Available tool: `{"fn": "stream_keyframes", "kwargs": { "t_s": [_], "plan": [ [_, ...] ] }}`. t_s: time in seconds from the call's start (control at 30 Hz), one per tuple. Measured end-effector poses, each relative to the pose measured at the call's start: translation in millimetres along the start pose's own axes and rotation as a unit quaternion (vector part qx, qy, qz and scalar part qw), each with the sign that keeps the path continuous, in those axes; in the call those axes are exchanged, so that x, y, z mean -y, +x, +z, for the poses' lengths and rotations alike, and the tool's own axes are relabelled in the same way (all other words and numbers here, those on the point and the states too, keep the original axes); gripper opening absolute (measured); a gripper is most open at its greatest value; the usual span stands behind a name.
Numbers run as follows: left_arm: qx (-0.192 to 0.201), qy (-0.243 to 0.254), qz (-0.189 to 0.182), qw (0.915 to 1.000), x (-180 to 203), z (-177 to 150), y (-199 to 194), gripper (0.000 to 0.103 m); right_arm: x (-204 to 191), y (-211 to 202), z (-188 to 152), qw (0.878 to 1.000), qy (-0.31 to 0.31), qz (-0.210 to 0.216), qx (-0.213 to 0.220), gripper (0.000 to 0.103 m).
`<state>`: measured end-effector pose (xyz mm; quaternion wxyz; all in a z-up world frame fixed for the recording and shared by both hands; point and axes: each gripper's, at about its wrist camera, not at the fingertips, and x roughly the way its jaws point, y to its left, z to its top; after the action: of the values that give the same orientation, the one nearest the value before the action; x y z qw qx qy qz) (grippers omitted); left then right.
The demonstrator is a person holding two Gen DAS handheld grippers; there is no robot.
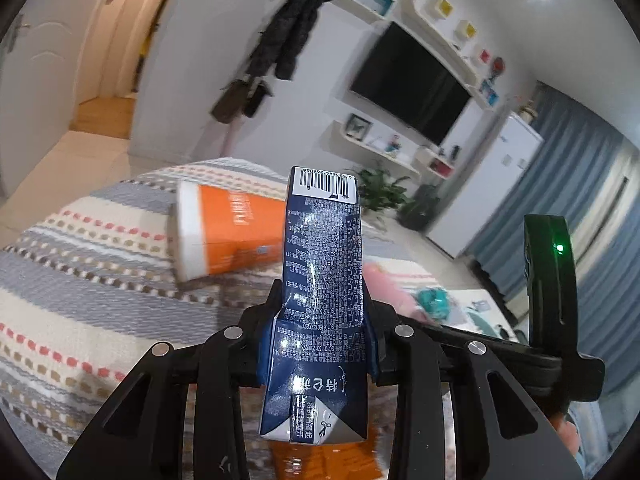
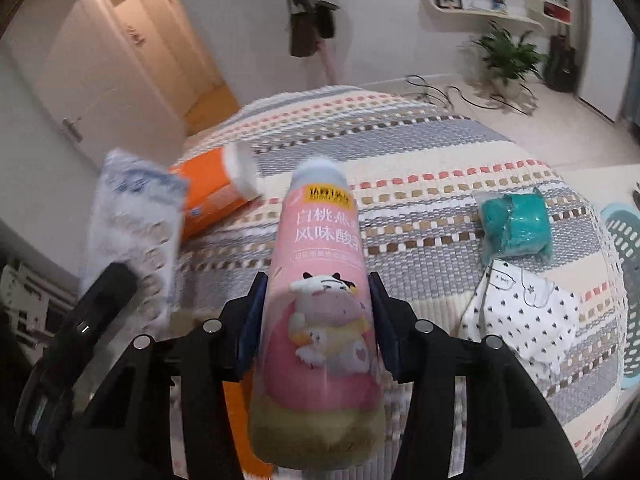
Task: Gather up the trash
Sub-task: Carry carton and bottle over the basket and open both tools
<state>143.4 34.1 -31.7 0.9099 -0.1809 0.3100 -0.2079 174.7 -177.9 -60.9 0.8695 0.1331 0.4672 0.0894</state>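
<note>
Dark blue milk carton [image 1: 324, 280]: white fine print, barcode at far end, seam creased. Left gripper [image 1: 324, 308] is clamped on its sides. Pink yogurt bottle [image 2: 320, 320]: cartoon cow label, pale cap. It stands between the jaws of the right gripper [image 2: 318, 312]; contact cannot be confirmed. Orange paper cup [image 2: 218, 188] lies tipped on the striped blanket [image 2: 440, 152] at 10 o'clock. Teal basket [image 2: 626, 248] at 3 o'clock; contents not visible.
</note>
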Motion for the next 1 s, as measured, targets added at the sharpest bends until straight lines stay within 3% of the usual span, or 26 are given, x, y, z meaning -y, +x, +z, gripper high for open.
{"fn": "stream_keyframes", "kwargs": {
  "t_s": [0.13,0.5,0.8,1.0],
  "plan": [
    [0.008,0.005,-0.02,0.9998,13.0,5.7,-7.2,0.032,6.2,-25.8,-2.2,0.999,0.004,0.032,0.014,0.046],
    [0.01,0.041,-0.047,0.998,72.5,16.6,-13.3,0.032,41.2,-120.6,-6.5,0.994,0.015,0.058,0.094,0.046],
    [0.0,0.106,-0.071,0.9918,162.3,24.0,6.3,0.032,114.6,-197.0,-6.7,0.982,0.062,0.038,0.177,0.046],
    [-0.035,0.134,-0.097,0.9855,221.9,16.5,50.3,0.032,186.4,-220.6,-12.5,0.973,0.111,0.004,0.2,0.046]
  ]
}}
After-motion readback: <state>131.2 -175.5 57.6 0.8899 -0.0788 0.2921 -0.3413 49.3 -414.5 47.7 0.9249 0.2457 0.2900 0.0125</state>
